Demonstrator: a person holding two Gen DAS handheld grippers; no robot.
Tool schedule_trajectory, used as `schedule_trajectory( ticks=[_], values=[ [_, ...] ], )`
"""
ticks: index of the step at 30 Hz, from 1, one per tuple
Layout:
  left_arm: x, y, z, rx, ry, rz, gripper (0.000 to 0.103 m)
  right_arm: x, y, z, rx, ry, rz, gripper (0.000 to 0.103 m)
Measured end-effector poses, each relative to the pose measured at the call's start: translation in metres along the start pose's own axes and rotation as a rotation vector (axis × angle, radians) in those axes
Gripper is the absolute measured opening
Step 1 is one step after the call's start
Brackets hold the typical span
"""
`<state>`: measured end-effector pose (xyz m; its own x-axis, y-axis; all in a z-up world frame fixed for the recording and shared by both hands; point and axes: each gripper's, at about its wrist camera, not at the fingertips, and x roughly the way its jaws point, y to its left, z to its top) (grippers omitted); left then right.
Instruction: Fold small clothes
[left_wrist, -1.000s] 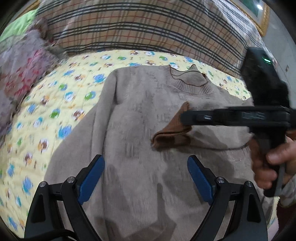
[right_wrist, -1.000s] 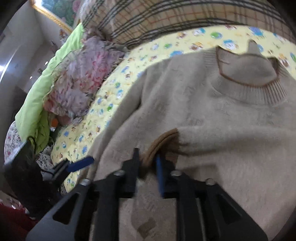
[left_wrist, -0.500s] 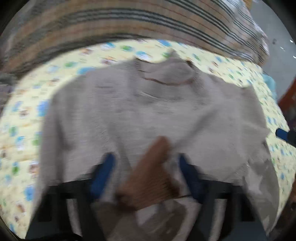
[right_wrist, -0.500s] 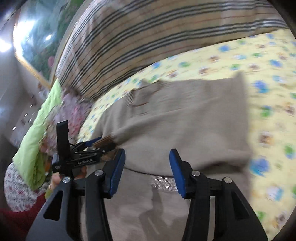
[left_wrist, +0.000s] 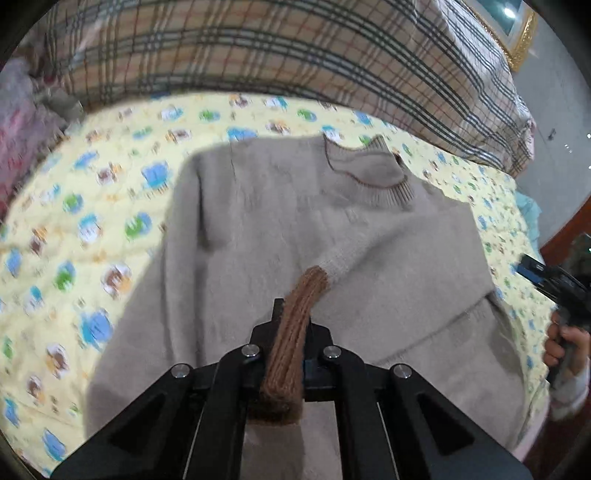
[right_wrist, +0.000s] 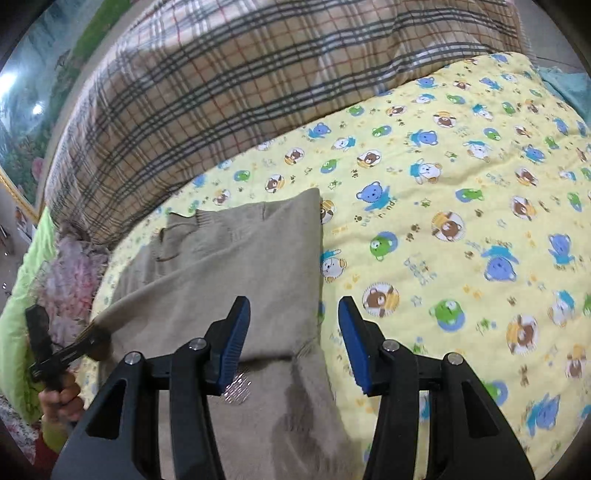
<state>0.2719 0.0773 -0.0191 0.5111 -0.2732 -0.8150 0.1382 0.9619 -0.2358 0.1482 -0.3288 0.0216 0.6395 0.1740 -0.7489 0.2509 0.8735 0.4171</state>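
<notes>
Brown cuff (left_wrist: 295, 325) being clamped by left gripper (left_wrist: 291, 332); right gripper (right_wrist: 291, 339), apart, idling; sleeve-fold next, toward 12 o'clock.

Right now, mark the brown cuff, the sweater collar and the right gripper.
brown cuff (left_wrist: 295, 325), left wrist view, ribbed middle between closed jaws.
sweater collar (left_wrist: 369, 173), left wrist view, ribbed neck.
right gripper (right_wrist: 293, 345), right wrist view, gap between open fingertips.

Sweater (left_wrist: 280, 229): soft matt knit under your grippers.
Cuff (left_wrist: 291, 332): coarse brown ribbing between your left gripper's (left_wrist: 291, 325) 2 matt black plastic jaws.
Sheet (right_wrist: 461, 236): smooth printed cloth beside your right gripper (right_wrist: 291, 332).
</notes>
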Motion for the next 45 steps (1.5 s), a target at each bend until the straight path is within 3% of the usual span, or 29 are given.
schedule_trajectory(
  ticks=[4, 7, 10, 11, 12, 13, 18, 21, 23, 25, 27, 29, 34, 35, 36, 38, 40, 45],
  values=[
    [0.005, 0.001, -0.001, -0.033, 0.032, -0.036, 0.003, 0.031, 0.004, 0.009, -0.040, 0.055, -0.039, 0.054],
    [0.010, 0.001, -0.003, -0.034, 0.047, -0.017, 0.003, 0.060, 0.003, 0.018, -0.044, 0.101, -0.089, 0.057],
    [0.015, 0.007, -0.004, -0.058, 0.064, -0.022, 0.003, 0.088, 0.001, 0.021, -0.028, 0.148, -0.065, 0.057],
    [0.018, 0.007, -0.004, -0.058, 0.073, -0.011, 0.003, 0.096, 0.002, 0.018, -0.034, 0.173, -0.046, 0.049],
    [0.020, 0.009, -0.003, -0.062, 0.083, -0.010, 0.003, 0.104, 0.003, 0.014, -0.044, 0.196, -0.031, 0.007],
    [0.024, 0.007, -0.001, -0.067, 0.093, -0.012, 0.003, 0.106, 0.002, 0.013, -0.055, 0.204, -0.040, 0.009],
    [0.052, -0.019, 0.017, -0.058, 0.134, -0.066, 0.003, 0.061, -0.008, 0.031, -0.101, 0.083, -0.117, 0.007],
    [0.077, -0.023, 0.021, -0.051, 0.165, -0.018, 0.004, 0.064, -0.019, 0.037, -0.118, 0.096, -0.184, 0.007],
    [0.083, -0.018, 0.019, -0.052, 0.166, -0.026, 0.005, 0.076, -0.024, 0.032, -0.121, 0.134, -0.190, 0.008],
    [0.078, -0.016, 0.019, -0.031, 0.164, -0.014, 0.011, 0.081, -0.028, 0.027, -0.101, 0.143, -0.201, 0.010],
    [0.067, -0.014, 0.017, -0.012, 0.166, 0.009, 0.018, 0.073, -0.025, 0.025, -0.093, 0.119, -0.225, 0.024],
    [0.051, -0.008, 0.014, -0.004, 0.165, 0.035, 0.027, 0.063, -0.016, 0.024, -0.099, 0.087, -0.263, 0.025],
    [-0.012, 0.020, -0.024, -0.054, 0.127, 0.043, 0.049, 0.008, 0.021, 0.011, -0.136, -0.013, -0.161, 0.028],
    [-0.025, 0.024, -0.037, -0.062, 0.123, 0.048, 0.052, 0.002, 0.030, 0.006, -0.140, -0.018, -0.119, 0.033],
    [-0.043, 0.028, -0.054, -0.067, 0.117, 0.050, 0.055, -0.006, 0.041, -0.005, -0.144, -0.014, -0.056, 0.040],
    [-0.070, 0.030, -0.086, -0.066, 0.111, 0.047, 0.061, -0.016, 0.057, -0.021, -0.158, -0.005, -0.003, 0.044],
    [-0.090, 0.031, -0.116, -0.070, 0.115, 0.064, 0.070, -0.022, 0.077, -0.043, -0.189, 0.016, 0.057, 0.044],
    [-0.115, 0.016, -0.181, -0.079, 0.156, 0.085, 0.077, -0.022, 0.111, -0.091, -0.204, 0.101, 0.162, 0.044]
  ],
)
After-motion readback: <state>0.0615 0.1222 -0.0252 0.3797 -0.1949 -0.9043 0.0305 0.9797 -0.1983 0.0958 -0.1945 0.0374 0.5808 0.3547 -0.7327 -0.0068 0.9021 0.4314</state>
